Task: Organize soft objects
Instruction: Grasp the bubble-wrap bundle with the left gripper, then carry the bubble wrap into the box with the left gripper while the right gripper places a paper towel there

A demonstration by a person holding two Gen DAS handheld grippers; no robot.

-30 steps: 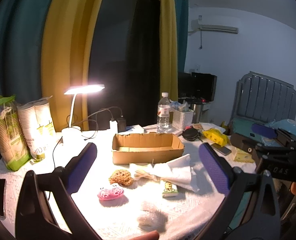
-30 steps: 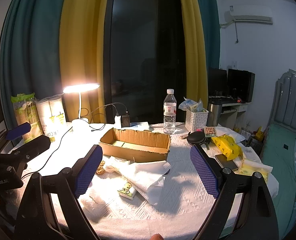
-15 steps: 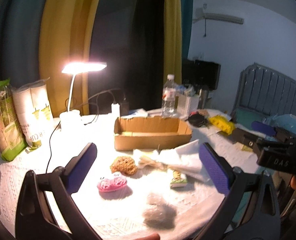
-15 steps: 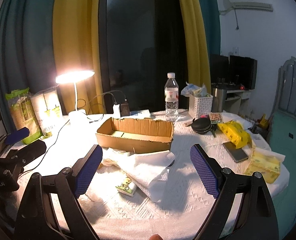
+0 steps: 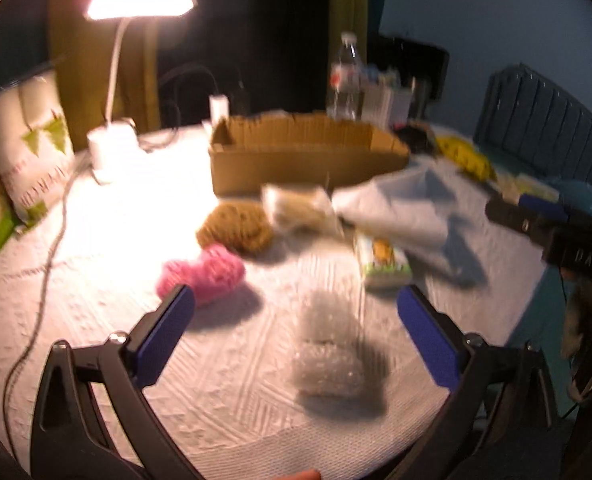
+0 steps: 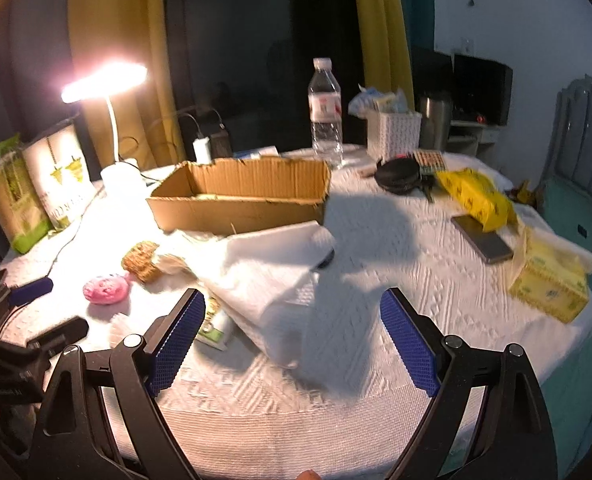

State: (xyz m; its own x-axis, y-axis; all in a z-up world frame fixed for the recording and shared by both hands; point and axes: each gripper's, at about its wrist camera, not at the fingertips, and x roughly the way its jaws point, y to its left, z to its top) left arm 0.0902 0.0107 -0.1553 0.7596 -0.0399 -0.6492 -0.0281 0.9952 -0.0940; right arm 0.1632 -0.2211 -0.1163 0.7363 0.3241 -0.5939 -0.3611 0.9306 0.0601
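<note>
Left gripper (image 5: 292, 312), jaws wide and empty, is nearest the clear crumpled bubble-wrap wad (image 5: 329, 354) lying on the white tablecloth (image 5: 96, 300) dead ahead between its pads; right gripper (image 6: 292, 320) also wide, faces the white cloth (image 6: 272, 272).

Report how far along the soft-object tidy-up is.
Done: nothing visibly; what shows of the cardboard box looks bare. In hand: nothing; the left gripper and right gripper are both open above the table. Left: the pink toy, brown sponge, white cloth and clear crinkly wad all lie on the tablecloth.
</note>
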